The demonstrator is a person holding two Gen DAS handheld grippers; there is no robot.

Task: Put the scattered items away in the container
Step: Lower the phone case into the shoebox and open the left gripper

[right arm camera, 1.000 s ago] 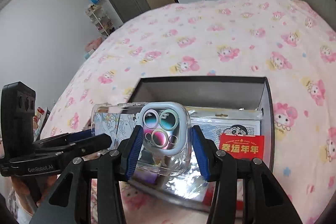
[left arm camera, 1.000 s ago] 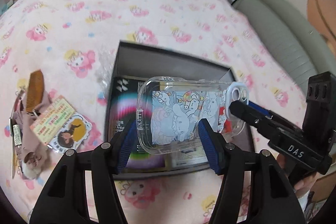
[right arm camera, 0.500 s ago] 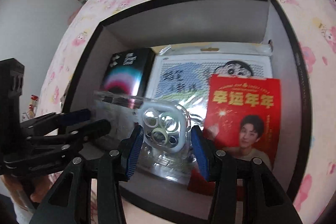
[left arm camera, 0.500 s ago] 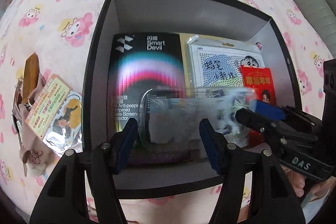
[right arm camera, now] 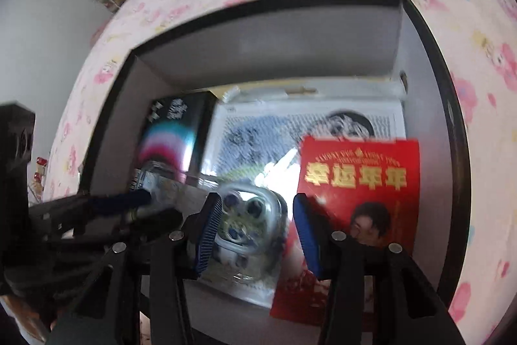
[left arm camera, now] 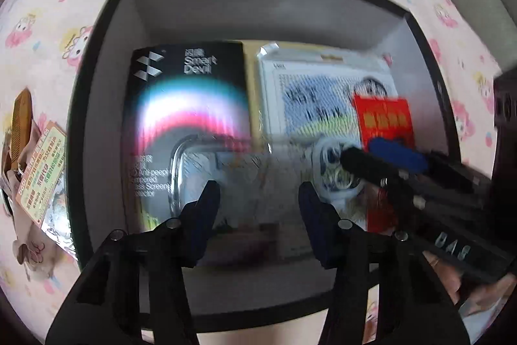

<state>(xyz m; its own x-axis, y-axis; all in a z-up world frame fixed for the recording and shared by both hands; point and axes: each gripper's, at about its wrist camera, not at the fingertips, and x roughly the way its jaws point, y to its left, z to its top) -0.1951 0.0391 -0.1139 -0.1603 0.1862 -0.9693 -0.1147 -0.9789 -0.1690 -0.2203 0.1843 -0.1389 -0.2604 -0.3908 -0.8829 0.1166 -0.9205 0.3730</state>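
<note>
Both views are smeared by motion, so fine print and edges are hard to read. In the left wrist view the clear phone case (left arm camera: 245, 177) lies low inside the dark box (left arm camera: 97, 92), over the black screen-protector pack (left arm camera: 187, 105); it is so transparent and blurred that its outline mostly dissolves. The left hand-held gripper (left arm camera: 258, 206) straddles the case; its jaws have just been closing, but whether the pads press the case I cannot tell. The right hand-held gripper (right arm camera: 257, 231), at lower centre of its own view, is clenched on the camera end of the case. A red envelope (right arm camera: 358, 183) hides part of the white cartoon pack (right arm camera: 258, 138). Left of the box, on the pink bedspread (left arm camera: 48, 5), a comb (left arm camera: 21, 105) and packets (left arm camera: 42, 170) are cut off by the frame edge.
</note>
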